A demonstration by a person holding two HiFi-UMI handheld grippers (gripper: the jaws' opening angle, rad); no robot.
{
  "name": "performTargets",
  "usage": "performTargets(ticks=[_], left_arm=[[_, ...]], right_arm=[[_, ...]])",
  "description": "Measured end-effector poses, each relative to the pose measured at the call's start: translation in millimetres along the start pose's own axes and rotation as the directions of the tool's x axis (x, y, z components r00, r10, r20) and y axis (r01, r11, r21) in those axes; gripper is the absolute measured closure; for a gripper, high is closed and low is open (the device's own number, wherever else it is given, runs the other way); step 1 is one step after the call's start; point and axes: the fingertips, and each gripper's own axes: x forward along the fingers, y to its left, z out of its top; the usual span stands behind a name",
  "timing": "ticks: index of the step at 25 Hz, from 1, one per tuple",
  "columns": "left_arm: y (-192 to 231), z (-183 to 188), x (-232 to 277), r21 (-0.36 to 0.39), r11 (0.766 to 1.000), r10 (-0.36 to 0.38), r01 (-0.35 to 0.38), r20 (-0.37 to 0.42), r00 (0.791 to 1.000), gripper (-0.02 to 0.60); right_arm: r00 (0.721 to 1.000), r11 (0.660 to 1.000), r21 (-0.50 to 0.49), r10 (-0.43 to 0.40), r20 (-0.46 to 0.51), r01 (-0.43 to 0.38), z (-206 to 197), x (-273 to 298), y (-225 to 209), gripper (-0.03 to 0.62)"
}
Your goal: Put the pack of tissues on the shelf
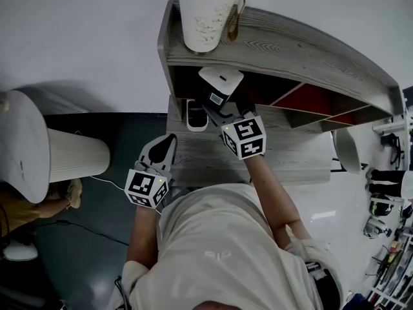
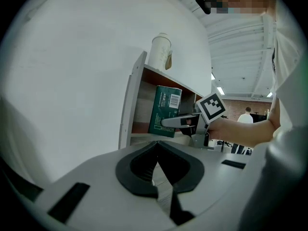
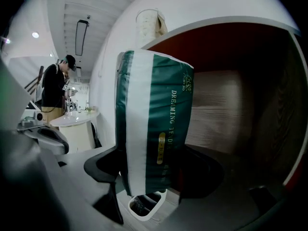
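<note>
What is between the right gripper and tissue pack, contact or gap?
Touching. The right gripper view shows the right gripper with both jaws pressed on the tissue pack.

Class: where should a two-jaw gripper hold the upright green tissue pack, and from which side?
Clamp the tissue pack across its thin dimension near the lower end, coming from the open front of the shelf. Its broad faces stand upright, as the right gripper holds it.

green, white-banded pack of tissues against grey wood-grain shelf.

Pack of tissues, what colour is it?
The pack of tissues is dark green with a white stripe, best seen in the right gripper view.
</note>
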Motion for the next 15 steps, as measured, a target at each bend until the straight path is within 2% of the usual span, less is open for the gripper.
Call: performTargets(ticks=[15], left_arm=[[21.2,-4.2,-13.9,-0.015,0.999,0.030,-0.030,-0.005,1.000,0.566]], right_arm=[[0.997,0.997,-0.025,-0.072,0.033,0.073,14.3,46.3,-11.4,0.214]])
